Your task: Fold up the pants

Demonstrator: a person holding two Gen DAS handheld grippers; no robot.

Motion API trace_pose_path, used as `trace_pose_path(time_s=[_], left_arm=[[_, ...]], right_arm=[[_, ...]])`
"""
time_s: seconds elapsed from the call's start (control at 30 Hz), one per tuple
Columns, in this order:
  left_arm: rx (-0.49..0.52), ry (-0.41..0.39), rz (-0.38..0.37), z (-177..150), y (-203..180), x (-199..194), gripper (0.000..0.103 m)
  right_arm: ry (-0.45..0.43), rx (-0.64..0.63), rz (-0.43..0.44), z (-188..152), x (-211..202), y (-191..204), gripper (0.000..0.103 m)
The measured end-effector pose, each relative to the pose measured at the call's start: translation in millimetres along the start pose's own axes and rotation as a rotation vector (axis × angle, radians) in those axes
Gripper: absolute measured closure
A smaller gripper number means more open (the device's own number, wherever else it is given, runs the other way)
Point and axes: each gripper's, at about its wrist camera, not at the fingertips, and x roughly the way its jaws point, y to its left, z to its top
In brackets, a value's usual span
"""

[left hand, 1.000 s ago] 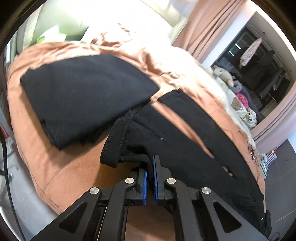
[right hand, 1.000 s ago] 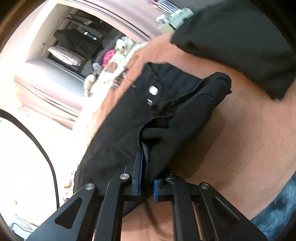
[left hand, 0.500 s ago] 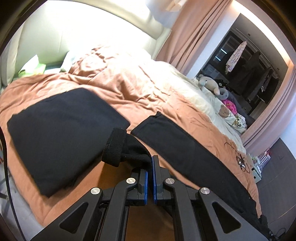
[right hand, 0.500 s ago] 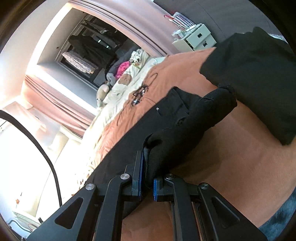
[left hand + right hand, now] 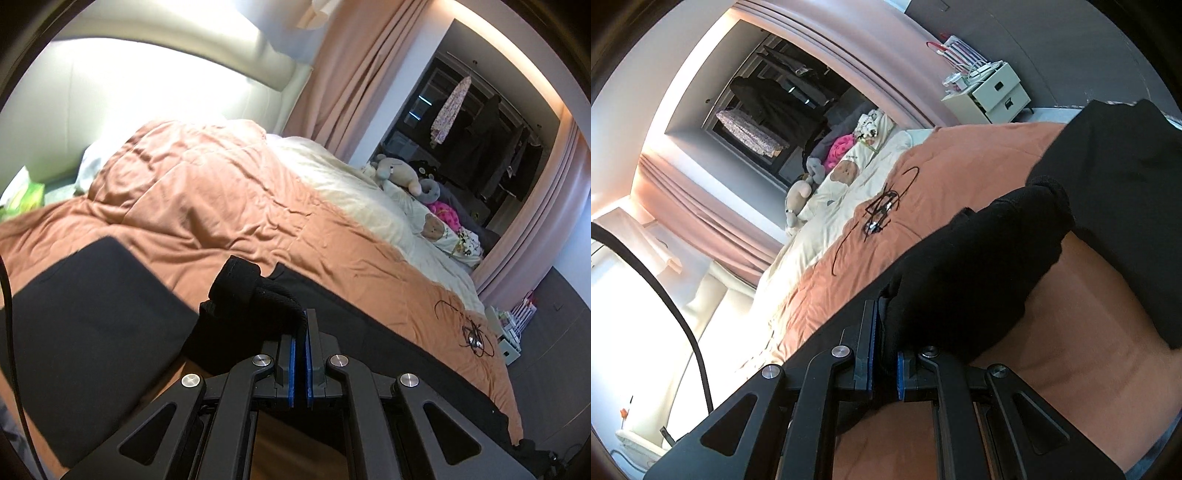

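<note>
Two tools clamped on black pants (image 5: pixel 243 295): left tool (image 5: pixel 304 325) pinching waistband at 12 o'clock, right tool (image 5: pixel 886 325) pinching bunched fabric above orange bed (image 5: pixel 1089 350).

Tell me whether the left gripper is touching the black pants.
Touching: the left wrist view shows the left gripper shut on a bunched fold of the black pants.

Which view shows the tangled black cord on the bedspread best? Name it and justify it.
The right wrist view. There the black cord lies near the frame's middle on the orange bedspread, its loops and trailing ends distinct. The left wrist view shows the same cord only as a small dark tangle near the bed's far edge, compressed by the fisheye.
</note>
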Motion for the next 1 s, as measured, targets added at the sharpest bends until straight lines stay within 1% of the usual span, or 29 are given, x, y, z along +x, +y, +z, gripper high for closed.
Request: trace_pose_path(time_s=[0.2,0.27,0.37,0.5,0.63,1.0], left_arm=[[0.020,-0.008,0.002,24,-15,25,0.099],[0.025,0.000,0.010,30,-20,37,0.099],[0.030,0.013,0.026,36,-24,58,0.099],[0.032,0.032,0.049,40,-29,92,0.099],[0.028,0.055,0.071,42,-30,125,0.099],[0.073,0.148,0.141,41,-40,233,0.099]], right_arm=[[-0.015,-0.009,-0.001,11,21,10,0.098],[-0.020,-0.027,-0.012,15,34,16,0.098],[-0.014,-0.020,-0.021,22,51,19,0.098],[-0.012,-0.032,-0.037,30,76,27,0.098],[-0.006,-0.071,-0.055,39,104,35,0.098],[0.051,-0.064,-0.136,60,186,37,0.098]])
